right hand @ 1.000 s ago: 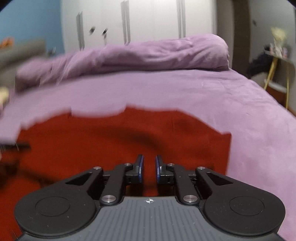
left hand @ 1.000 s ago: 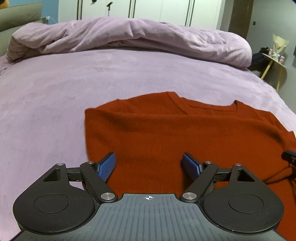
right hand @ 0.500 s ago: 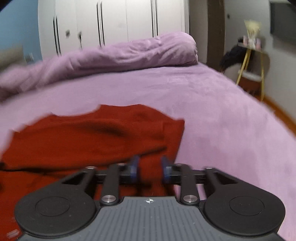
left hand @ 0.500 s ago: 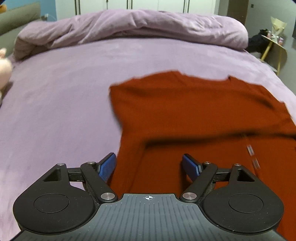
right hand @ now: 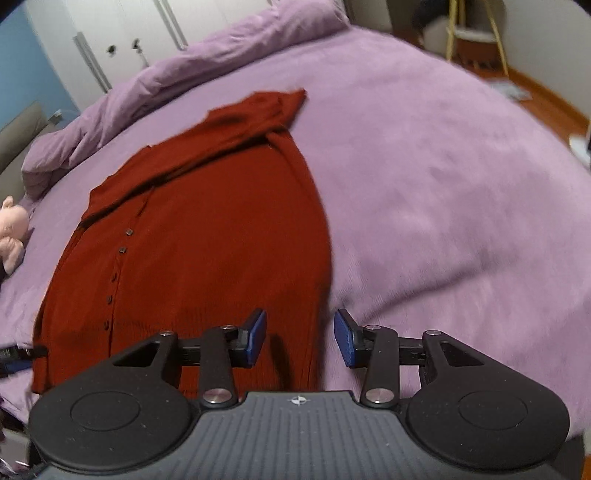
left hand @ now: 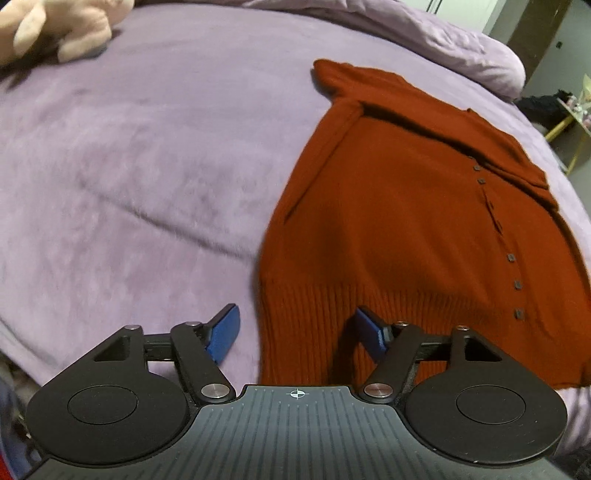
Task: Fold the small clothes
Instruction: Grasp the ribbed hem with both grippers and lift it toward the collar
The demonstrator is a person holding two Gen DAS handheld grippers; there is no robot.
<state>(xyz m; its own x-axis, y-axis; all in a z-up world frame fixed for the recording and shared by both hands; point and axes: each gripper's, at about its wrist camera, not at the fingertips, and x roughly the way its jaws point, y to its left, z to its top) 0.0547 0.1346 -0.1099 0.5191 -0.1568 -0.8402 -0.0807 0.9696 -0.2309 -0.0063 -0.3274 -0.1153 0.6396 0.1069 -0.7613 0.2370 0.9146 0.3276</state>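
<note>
Red cardigan point(left hand: 406, 221) lies flat on purple bed point(left hand: 129, 166) for folding; left gripper point(left hand: 295, 330), fingers apart and just closing, straddles hem corner at 6 o'clock; right gripper point(right hand: 299, 338), fingers apart and just opening, brackets opposite hem edge, gripping nothing

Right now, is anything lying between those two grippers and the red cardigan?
Nothing visible. The cardigan lies flat on the purple bed, its hem right under the open left gripper and open right gripper. The plush toy sits well off to the side.

A bed point(left hand: 140, 155) under a lilac cover is carrying a rust-red buttoned sweater point(left hand: 413, 229), lying flat. A bunched lilac duvet point(right hand: 207, 62) and a pink plush toy point(left hand: 62, 26) are resting along its far side.
</note>
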